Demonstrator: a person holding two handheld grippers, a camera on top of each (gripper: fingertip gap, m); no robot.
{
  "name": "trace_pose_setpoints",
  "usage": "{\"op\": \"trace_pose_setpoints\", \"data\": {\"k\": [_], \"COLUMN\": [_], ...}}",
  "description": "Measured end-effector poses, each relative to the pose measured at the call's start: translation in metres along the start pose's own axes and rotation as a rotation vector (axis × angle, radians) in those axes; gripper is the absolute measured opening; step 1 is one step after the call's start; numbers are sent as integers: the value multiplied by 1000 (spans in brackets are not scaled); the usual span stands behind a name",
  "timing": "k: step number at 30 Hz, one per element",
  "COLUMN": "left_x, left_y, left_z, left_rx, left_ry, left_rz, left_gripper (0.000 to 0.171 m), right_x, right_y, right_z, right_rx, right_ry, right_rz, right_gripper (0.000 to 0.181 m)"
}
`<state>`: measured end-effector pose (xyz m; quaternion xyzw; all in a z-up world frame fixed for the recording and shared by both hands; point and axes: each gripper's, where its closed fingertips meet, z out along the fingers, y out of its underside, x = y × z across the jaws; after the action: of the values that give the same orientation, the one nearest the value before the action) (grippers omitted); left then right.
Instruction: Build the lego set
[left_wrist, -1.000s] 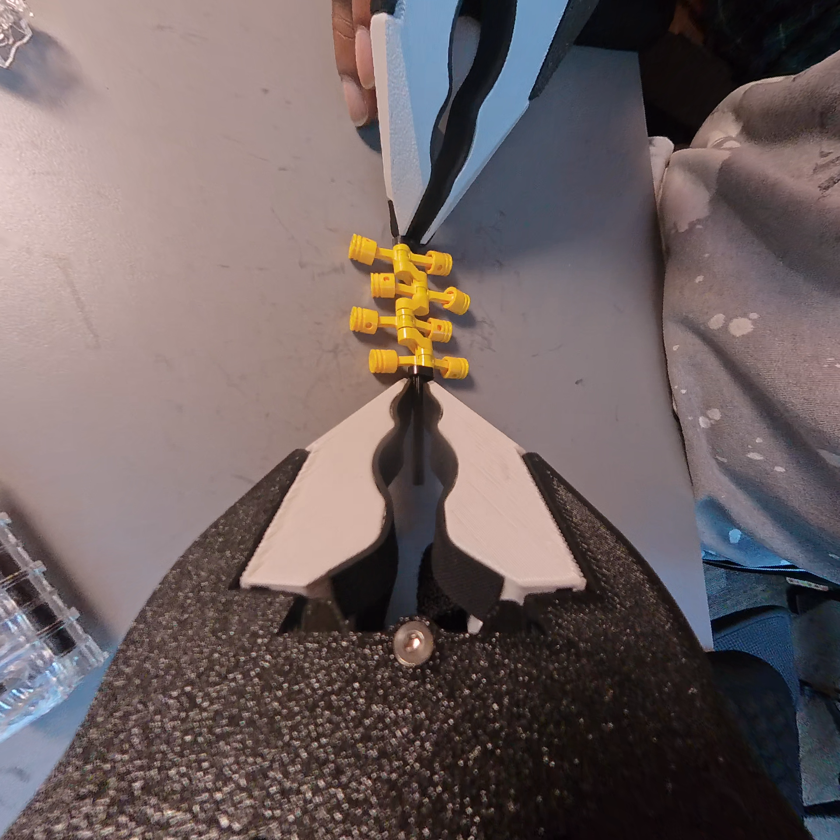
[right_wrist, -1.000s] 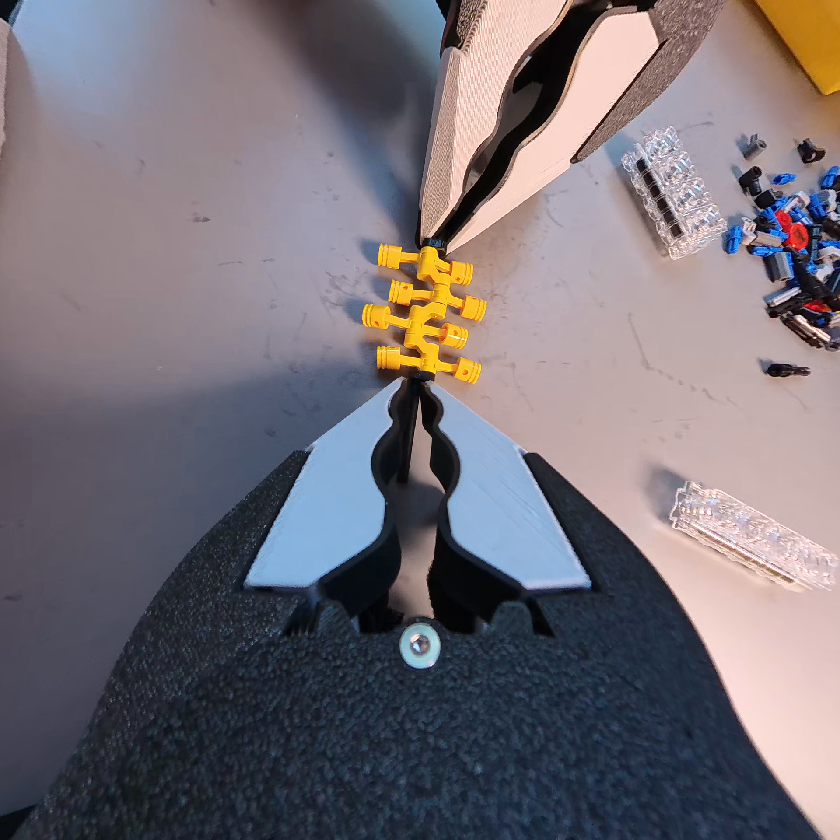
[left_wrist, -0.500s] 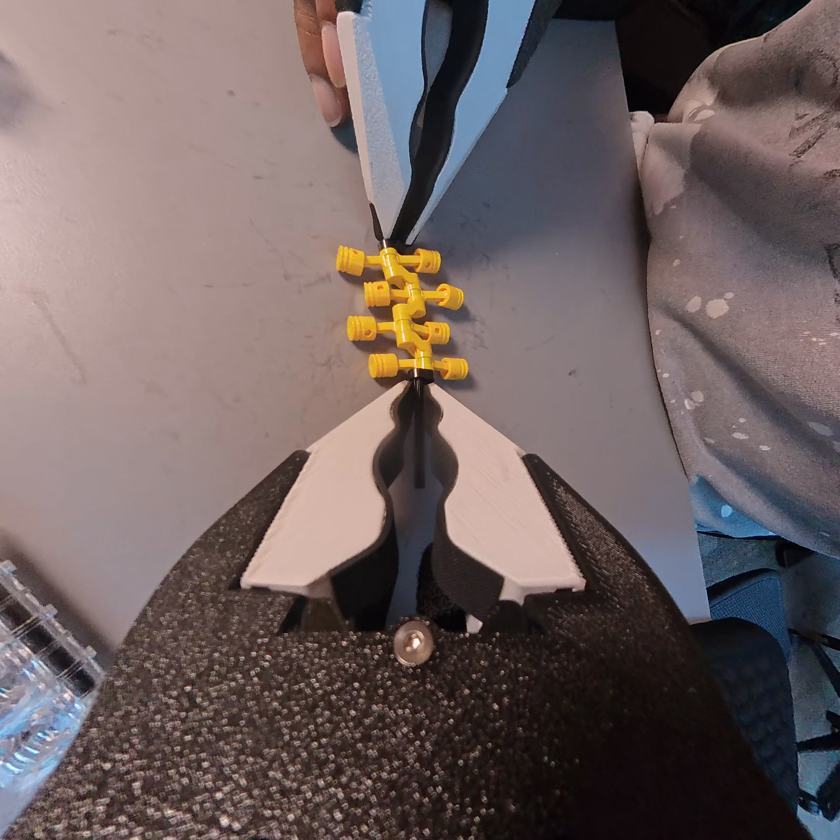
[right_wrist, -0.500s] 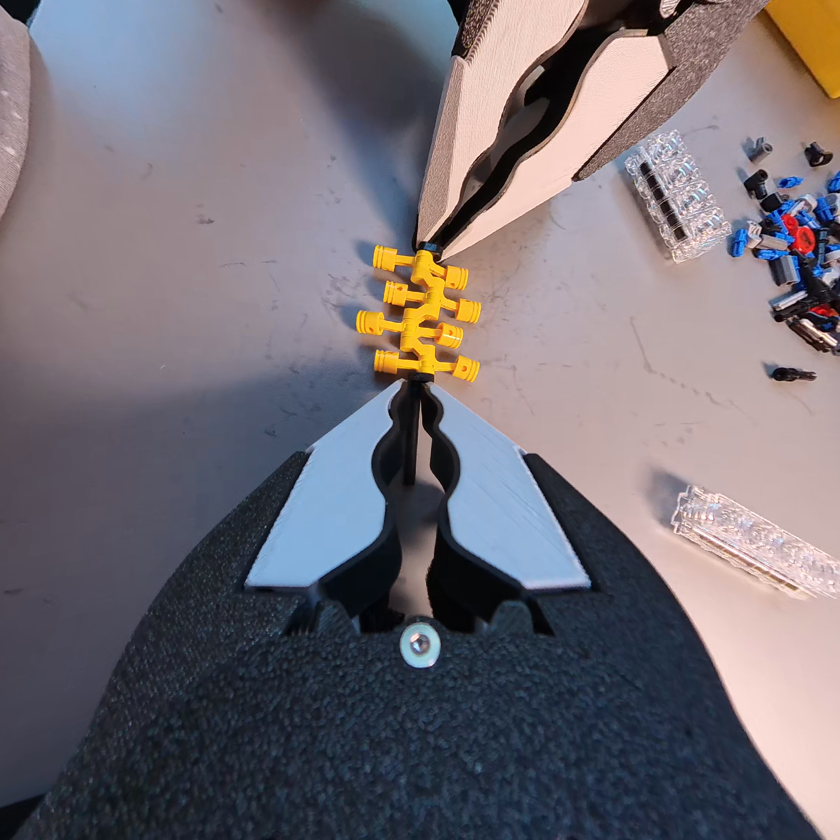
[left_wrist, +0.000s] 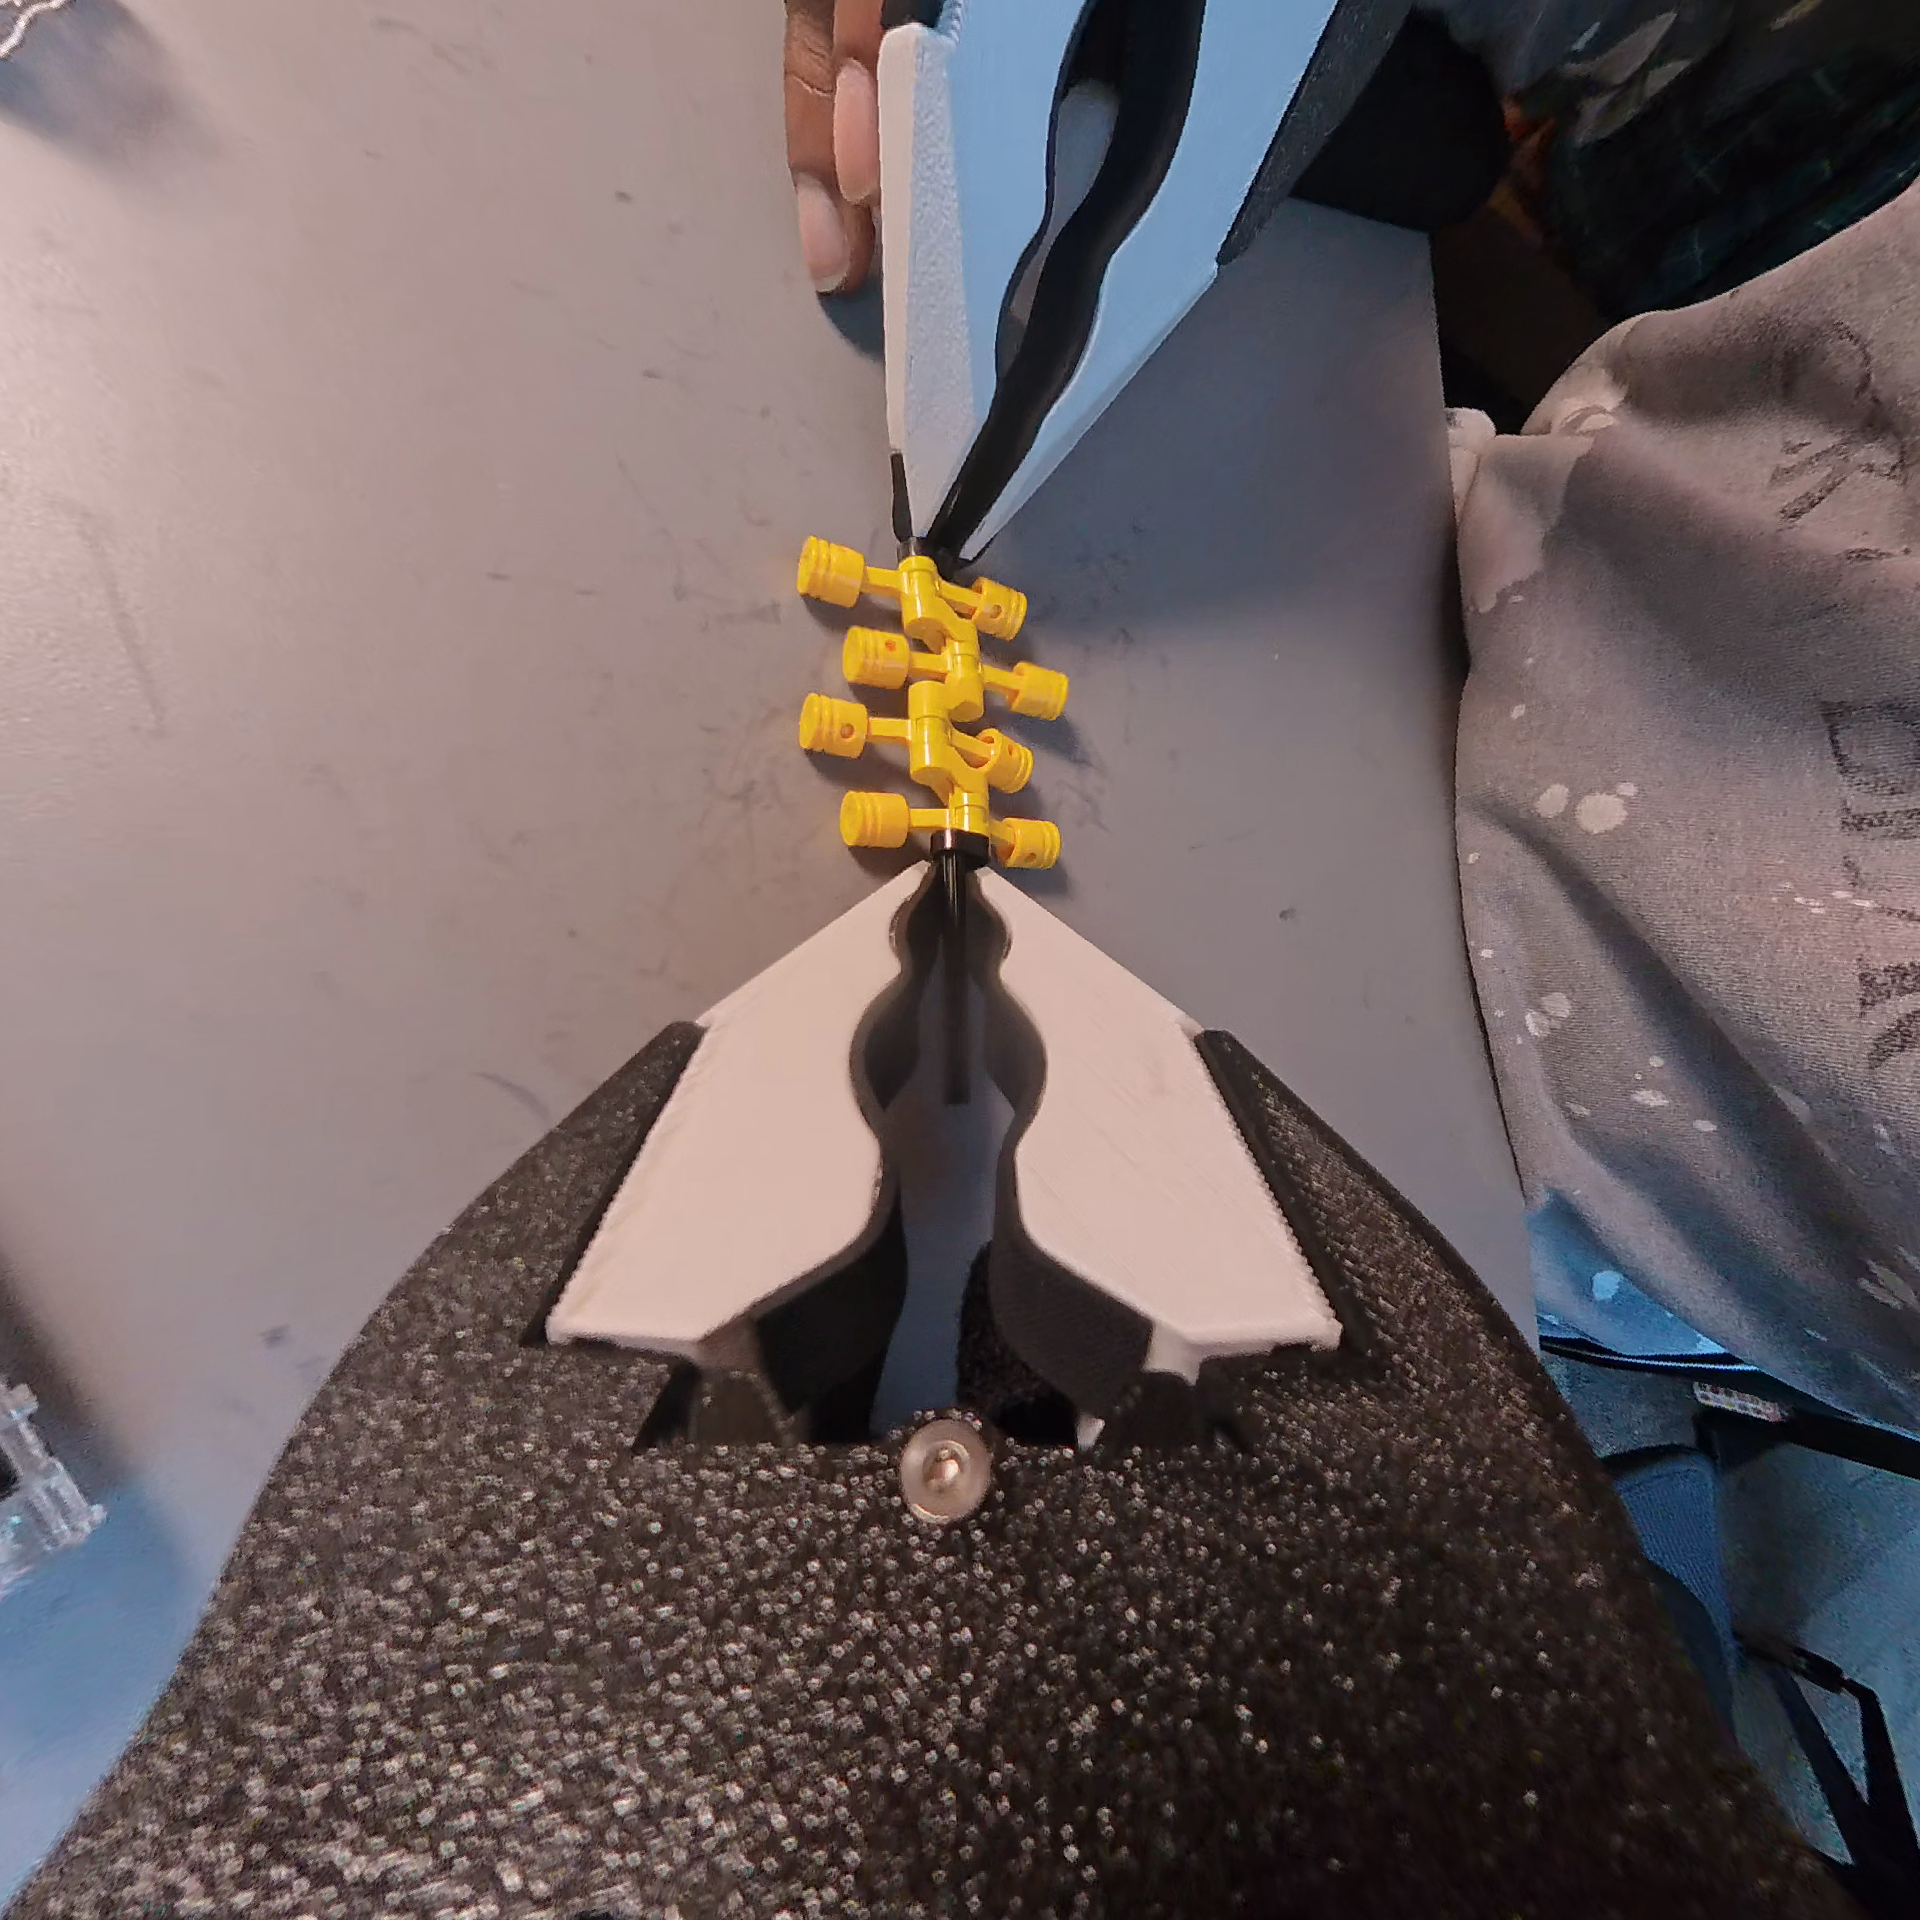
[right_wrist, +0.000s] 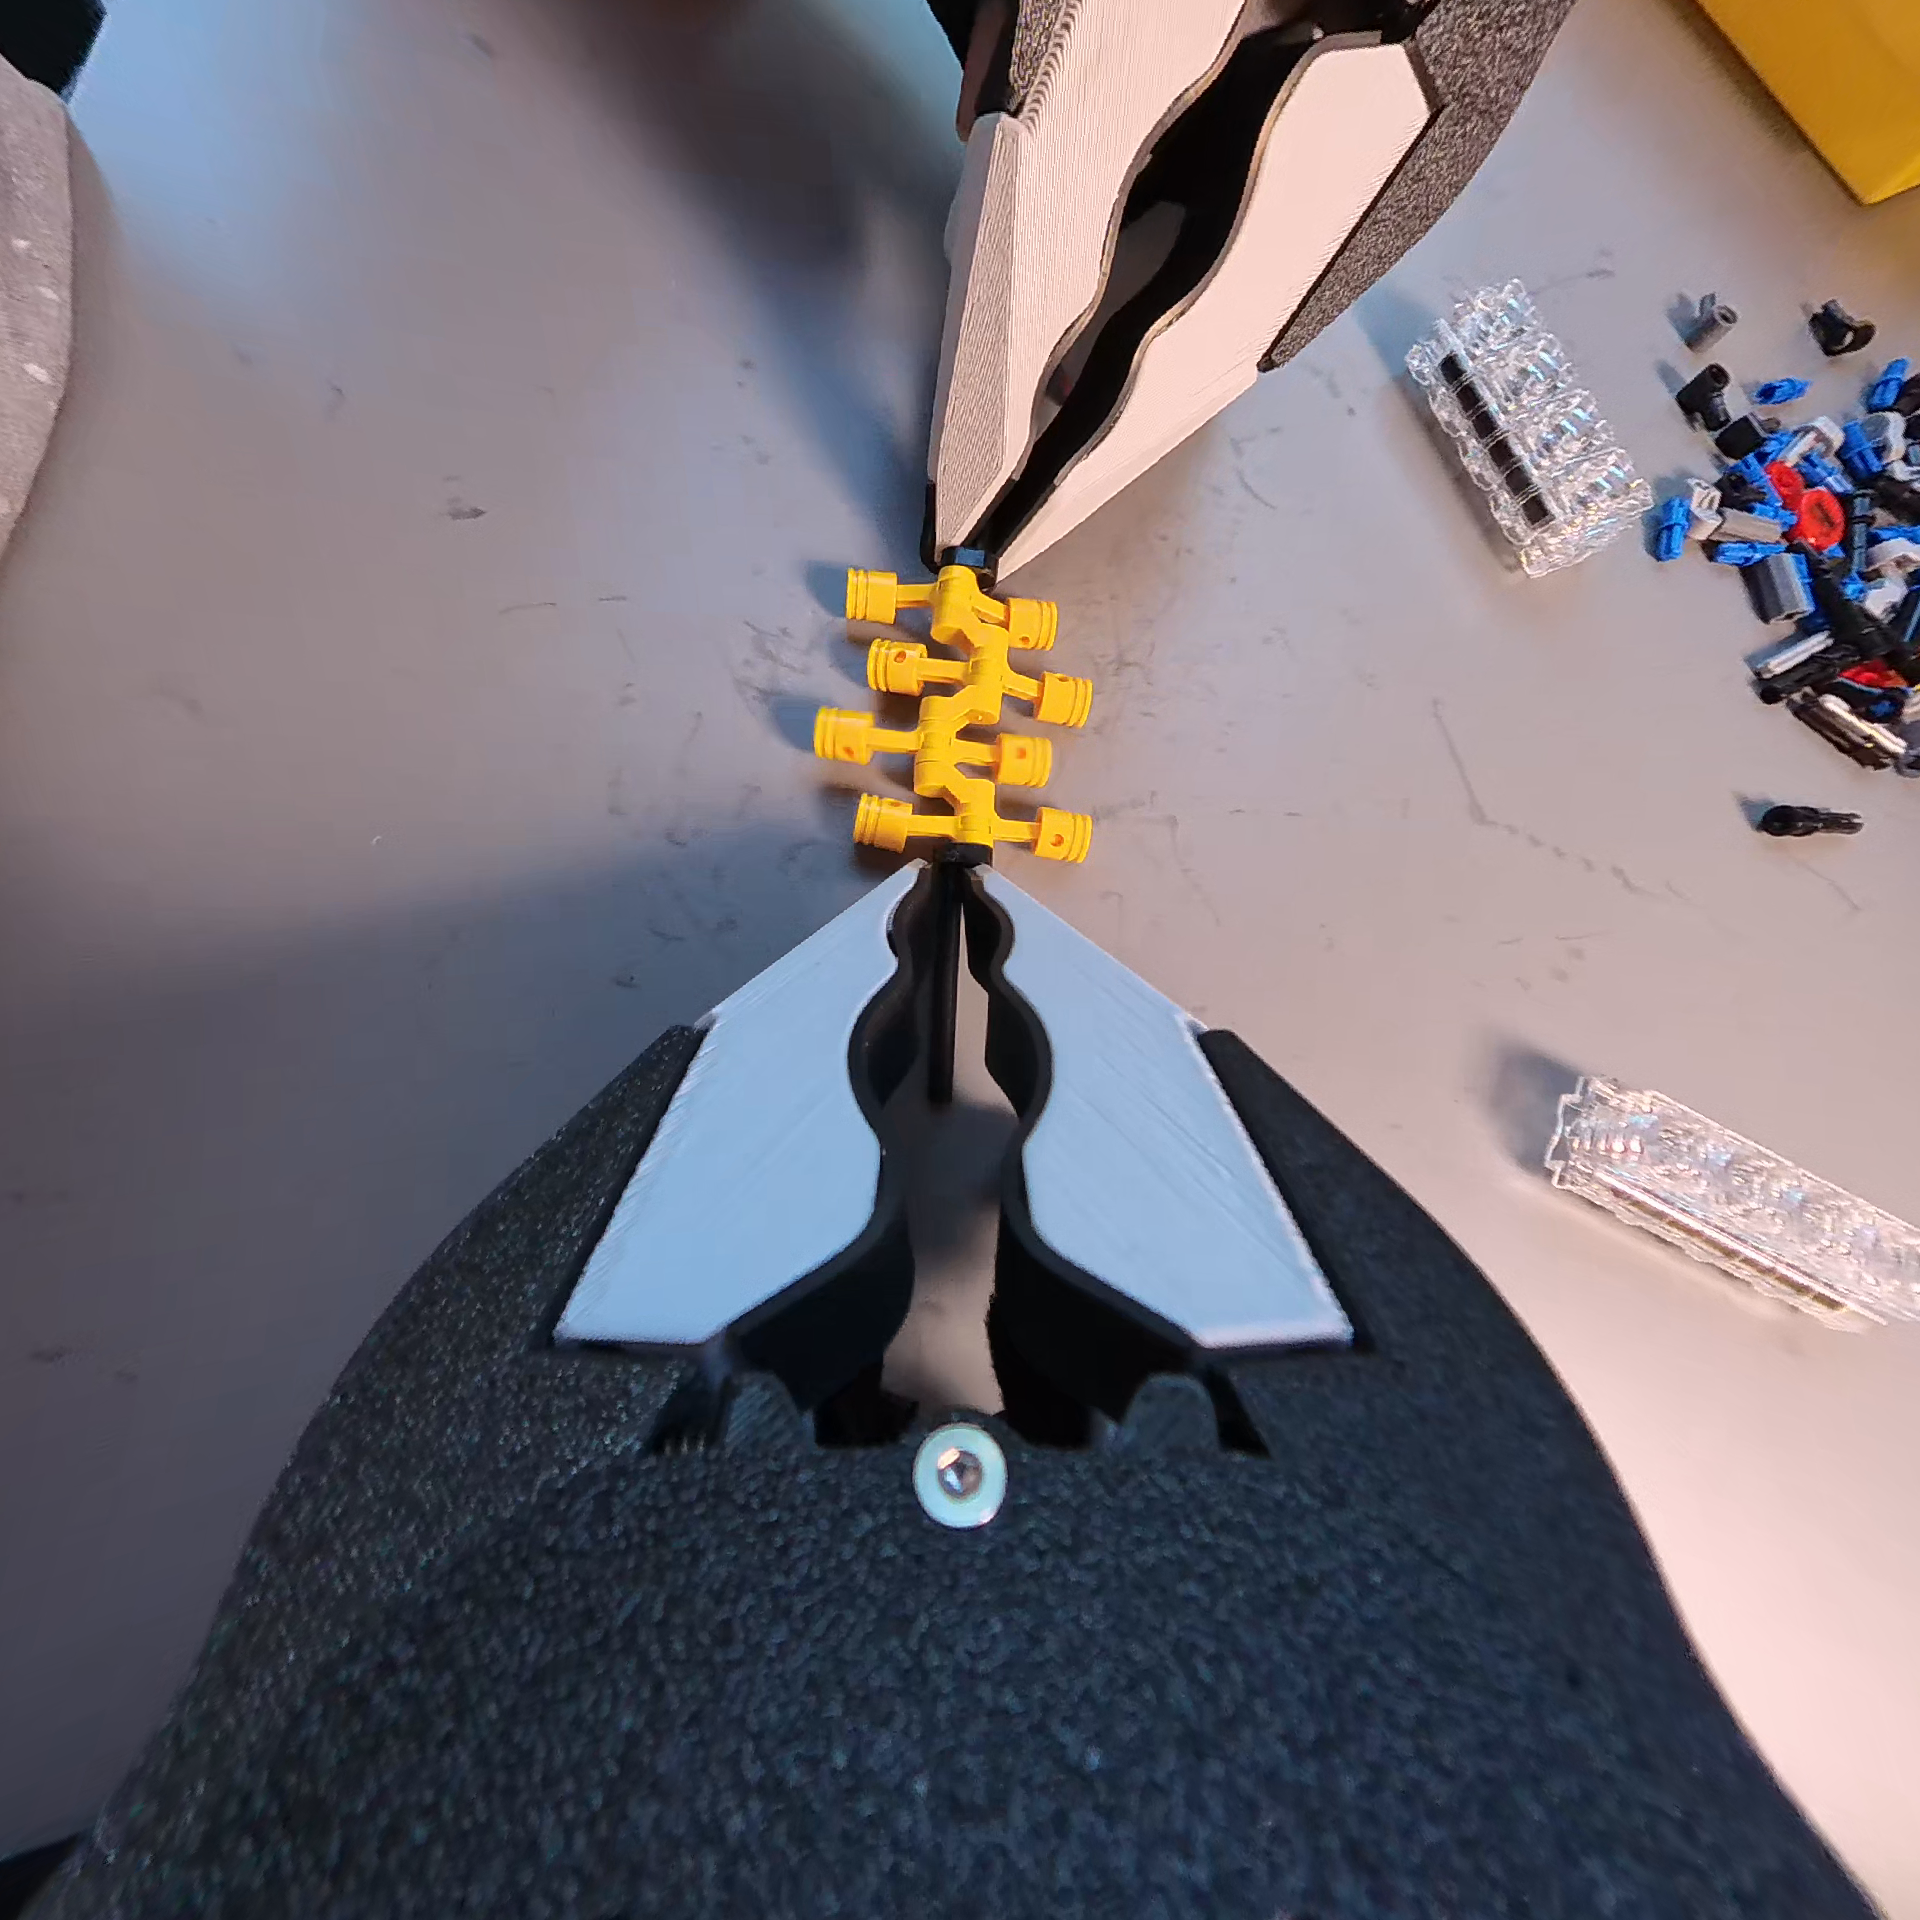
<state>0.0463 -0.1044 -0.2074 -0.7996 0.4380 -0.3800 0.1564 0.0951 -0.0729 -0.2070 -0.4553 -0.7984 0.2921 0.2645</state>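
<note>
The yellow piston crankshaft (left_wrist: 940, 707) runs 12 to 6 o'clock on its black axle (left_wrist: 953, 977). The left gripper (left_wrist: 951, 883) is clamped on the 6 o'clock end above the bench (left_wrist: 416, 623). The right gripper (right_wrist: 951, 883) is clamped on the other end, equally near.

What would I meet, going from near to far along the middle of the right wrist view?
right gripper → black axle it is shut on → yellow piston assembly → left gripper, shut on the assembly's far end.

Eight yellow pistons (right_wrist: 951, 717), two clear blocks (right_wrist: 1527, 442)
</note>
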Motion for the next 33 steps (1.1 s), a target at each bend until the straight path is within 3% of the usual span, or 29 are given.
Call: {"op": "trace_pose_setpoints", "data": {"k": [24, 33], "left_x": [0, -1], "left_y": [11, 13], "left_z": [-8, -9], "left_rx": [15, 45], "left_ry": [-215, -249], "left_rz": [28, 44], "left_gripper": [8, 5], "right_x": [0, -1], "right_y": [6, 7], "right_z": [-5, -3], "right_rx": [-21, -41], "right_ry": [21, -1], "right_rz": [11, 47], "right_gripper": [12, 4]}}
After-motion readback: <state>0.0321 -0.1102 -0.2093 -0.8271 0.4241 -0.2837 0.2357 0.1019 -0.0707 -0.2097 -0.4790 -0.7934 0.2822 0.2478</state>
